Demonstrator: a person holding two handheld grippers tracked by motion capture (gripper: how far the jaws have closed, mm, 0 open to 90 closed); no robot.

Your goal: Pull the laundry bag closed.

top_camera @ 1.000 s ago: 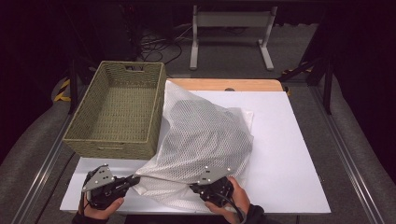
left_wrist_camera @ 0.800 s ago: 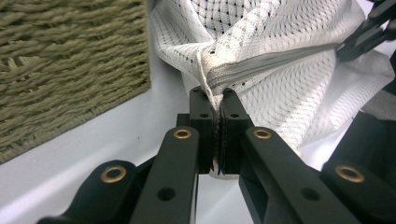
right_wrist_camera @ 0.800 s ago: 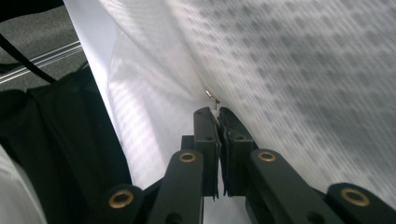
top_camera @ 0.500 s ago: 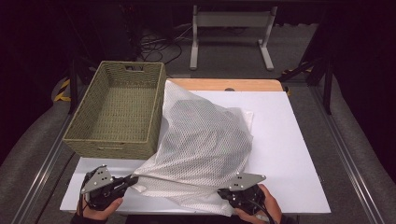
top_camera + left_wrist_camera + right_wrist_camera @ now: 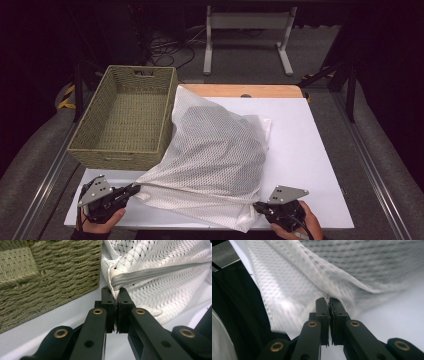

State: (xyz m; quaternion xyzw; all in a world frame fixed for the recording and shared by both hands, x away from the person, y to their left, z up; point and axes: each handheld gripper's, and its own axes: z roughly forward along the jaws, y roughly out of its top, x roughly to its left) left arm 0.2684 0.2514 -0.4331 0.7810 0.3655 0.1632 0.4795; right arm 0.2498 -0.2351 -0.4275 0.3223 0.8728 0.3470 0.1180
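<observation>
At the left, the woven basket (image 5: 125, 120) stands on the white table (image 5: 310, 165). The left gripper (image 5: 134, 189) pinches the mesh laundry bag (image 5: 215, 155) by its zippered corner (the zip shows in the left gripper view (image 5: 160, 270)); its contents are a dim dark shape. The right gripper (image 5: 257, 206), clamped on the bag's near edge, has moved rightward since earlier, stretching that edge; its own view is blurred.

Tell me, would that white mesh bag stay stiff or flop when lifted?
Probably floppy: the mesh bag drapes in soft folds between the left claw and the right claw. Likely light, since thin claws pinch it by its edge. The dark shape inside may add weight.
</observation>
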